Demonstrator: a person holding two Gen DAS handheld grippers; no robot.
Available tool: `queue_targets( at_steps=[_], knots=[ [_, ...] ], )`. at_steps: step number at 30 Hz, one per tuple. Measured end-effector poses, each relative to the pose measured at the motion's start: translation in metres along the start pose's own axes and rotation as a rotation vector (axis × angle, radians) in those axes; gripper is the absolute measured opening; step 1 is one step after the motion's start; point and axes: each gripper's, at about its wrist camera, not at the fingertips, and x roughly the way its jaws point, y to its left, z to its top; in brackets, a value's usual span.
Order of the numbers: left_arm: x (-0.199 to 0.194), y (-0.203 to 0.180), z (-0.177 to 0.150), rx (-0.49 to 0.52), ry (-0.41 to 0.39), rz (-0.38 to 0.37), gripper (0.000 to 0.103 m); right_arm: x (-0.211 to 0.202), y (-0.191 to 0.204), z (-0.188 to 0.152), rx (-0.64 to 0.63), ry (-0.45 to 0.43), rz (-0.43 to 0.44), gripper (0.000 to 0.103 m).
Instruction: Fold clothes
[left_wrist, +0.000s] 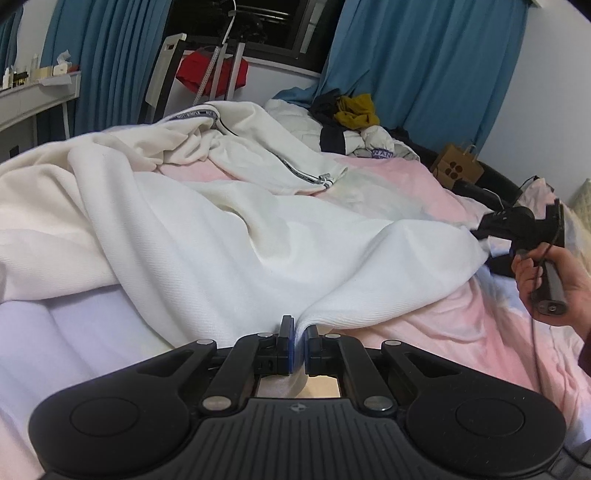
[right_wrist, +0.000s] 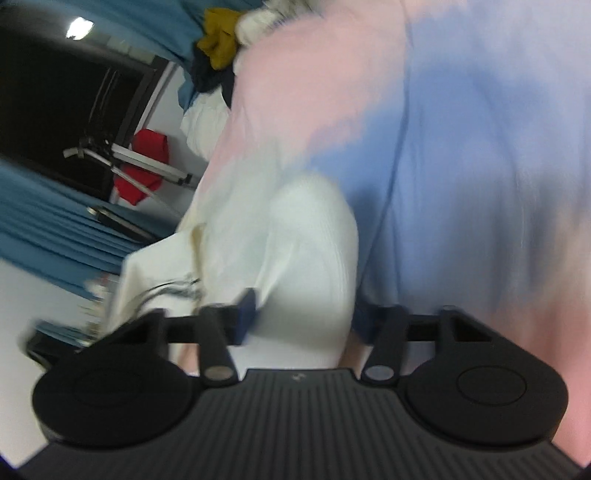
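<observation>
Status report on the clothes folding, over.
Left gripper shut on white garment hem. Right gripper around a white fold, grip unclear in blur. Garment still rumpled on the bed. Nothing blocking.

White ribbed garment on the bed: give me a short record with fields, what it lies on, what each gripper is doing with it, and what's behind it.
garment: white ribbed garment, rumpled, not yet folded
lies on: pink and pale blue bedsheet
left gripper: shut on the garment's edge
right gripper: white fabric between its jaws; blur hides whether they press it
behind: pile of clothes with a mustard piece; blue curtains
</observation>
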Motion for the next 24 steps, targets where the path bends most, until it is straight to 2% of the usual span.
queue_targets(
  at_steps=[2,4,6,8,9,10,11,13,15,18,20,22,24],
  knots=[
    [0.000,-0.003,0.000,0.013,-0.009,-0.016,0.007,-0.010,0.007,0.004,-0.044,-0.061,0.023,0.012],
    [-0.001,-0.008,0.001,0.038,-0.024,-0.037,0.009,-0.035,0.014,0.009,-0.067,-0.169,0.092,0.010],
    [-0.004,-0.016,0.001,0.067,-0.056,-0.076,0.019,-0.063,0.021,0.014,-0.087,-0.286,0.168,0.009],
    [-0.010,-0.026,0.002,0.104,-0.089,-0.114,0.036,-0.093,0.021,0.019,-0.097,-0.409,0.212,0.009],
    [-0.014,-0.030,0.002,0.121,-0.102,-0.133,0.041,-0.105,0.017,0.022,-0.089,-0.461,0.217,0.009],
    [-0.017,-0.033,0.001,0.127,-0.107,-0.152,0.052,-0.118,0.014,0.024,-0.081,-0.513,0.223,0.009],
    [-0.018,-0.034,0.000,0.125,-0.102,-0.171,0.057,-0.129,0.005,0.027,-0.057,-0.563,0.209,0.007],
    [-0.020,-0.035,-0.002,0.114,-0.087,-0.203,0.057,-0.143,-0.018,0.030,-0.015,-0.651,0.116,0.006],
    [-0.018,-0.029,-0.003,0.074,-0.046,-0.211,0.060,-0.138,-0.042,0.030,0.019,-0.642,0.000,0.006],
    [-0.012,-0.004,-0.002,-0.060,0.036,-0.161,0.063,-0.109,-0.081,0.031,0.141,-0.467,-0.135,0.006],
    [-0.009,0.029,-0.001,-0.238,0.096,-0.107,0.063,-0.090,-0.097,0.029,0.213,-0.369,-0.205,0.006],
    [-0.008,0.070,-0.005,-0.486,0.130,-0.107,0.065,-0.088,-0.102,0.027,0.241,-0.354,-0.213,0.007],
    [-0.010,0.106,-0.011,-0.710,0.123,-0.097,0.066,-0.093,-0.101,0.025,0.267,-0.359,-0.192,0.007]
  ],
)
